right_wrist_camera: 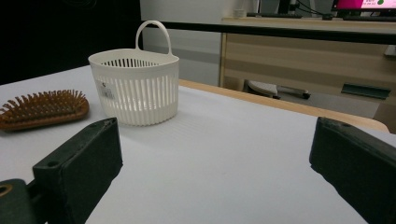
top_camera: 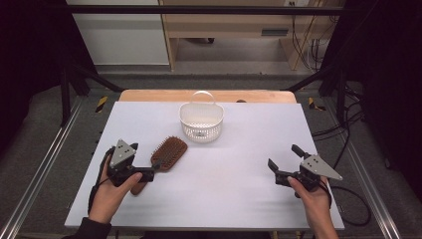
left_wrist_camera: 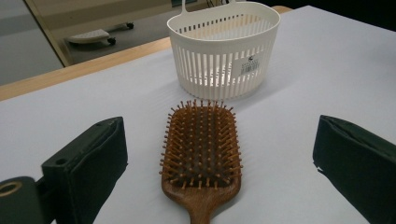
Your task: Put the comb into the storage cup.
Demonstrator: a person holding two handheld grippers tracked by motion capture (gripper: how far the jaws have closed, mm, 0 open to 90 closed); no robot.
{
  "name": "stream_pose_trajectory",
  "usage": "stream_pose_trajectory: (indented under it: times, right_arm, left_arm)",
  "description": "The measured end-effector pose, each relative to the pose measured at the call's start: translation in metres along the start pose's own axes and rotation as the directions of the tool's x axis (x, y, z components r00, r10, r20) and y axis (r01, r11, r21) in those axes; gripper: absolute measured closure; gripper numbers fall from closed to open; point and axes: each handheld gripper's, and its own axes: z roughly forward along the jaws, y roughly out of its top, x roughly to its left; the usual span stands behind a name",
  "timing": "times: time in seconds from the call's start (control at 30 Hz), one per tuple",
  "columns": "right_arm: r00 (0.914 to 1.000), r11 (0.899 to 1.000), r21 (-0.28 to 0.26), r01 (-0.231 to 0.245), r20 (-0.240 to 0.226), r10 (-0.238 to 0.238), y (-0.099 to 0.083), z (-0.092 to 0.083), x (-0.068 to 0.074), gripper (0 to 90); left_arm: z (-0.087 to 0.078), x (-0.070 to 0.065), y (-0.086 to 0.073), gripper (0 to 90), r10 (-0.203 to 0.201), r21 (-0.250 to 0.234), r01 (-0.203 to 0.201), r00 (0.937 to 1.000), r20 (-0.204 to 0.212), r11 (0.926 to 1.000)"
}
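A wooden paddle hairbrush (top_camera: 168, 153) lies bristles up on the white table (top_camera: 239, 149), its head pointing toward a white slotted basket (top_camera: 201, 122) with a loop handle at the back centre. My left gripper (top_camera: 152, 172) is open at the brush's handle end. In the left gripper view the brush (left_wrist_camera: 201, 149) lies between the wide-apart jaws of the left gripper (left_wrist_camera: 223, 140), with the basket (left_wrist_camera: 224, 51) beyond. My right gripper (top_camera: 284, 157) stands open and empty at the right, far from both. In the right gripper view the right gripper (right_wrist_camera: 215, 140) faces the basket (right_wrist_camera: 135, 88) and the brush (right_wrist_camera: 44, 109) at far left.
A wooden strip (top_camera: 249, 95) borders the table's far edge. Metal rails (top_camera: 45, 164) run along both sides, and cables (top_camera: 348, 129) lie on the floor at the right. A wooden desk (right_wrist_camera: 303, 51) stands beyond the table.
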Motion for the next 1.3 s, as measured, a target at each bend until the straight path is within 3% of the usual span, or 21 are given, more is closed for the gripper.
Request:
stream_pose_trajectory:
  times: [0.13,0.6,0.8,0.93,1.3]
  right_arm:
    - [1.0,1.0,0.002,-0.006,0.0,0.006,0.0,0.001,0.001,2.9]
    - [0.9999,1.0,0.009,-0.015,-0.005,0.015,0.001,0.002,0.003,3.2]
    - [0.9997,1.0,0.009,-0.021,-0.006,0.022,0.002,0.002,0.003,3.2]
    - [0.9998,1.0,0.015,-0.02,-0.009,0.02,0.001,0.003,0.003,3.2]
    - [0.9996,1.0,0.018,-0.024,-0.011,0.024,0.001,0.003,0.002,3.3]
  left_arm:
    - [0.005,-0.002,0.006,2.9,0.023,0.038,-0.024,0.9997,0.004,0.999]
    - [0.015,-0.001,0.01,3.1,0.024,0.103,-0.025,0.9996,0.014,0.9944]
    - [0.019,0.001,0.011,3.2,0.047,0.163,-0.049,0.9988,0.013,0.9854]
    - [0.027,0.003,0.009,3.2,0.061,0.233,-0.064,0.9979,0.02,0.9705]
    - [0.047,0.01,0.001,3.7,0.034,0.367,-0.045,0.9988,0.034,0.929]
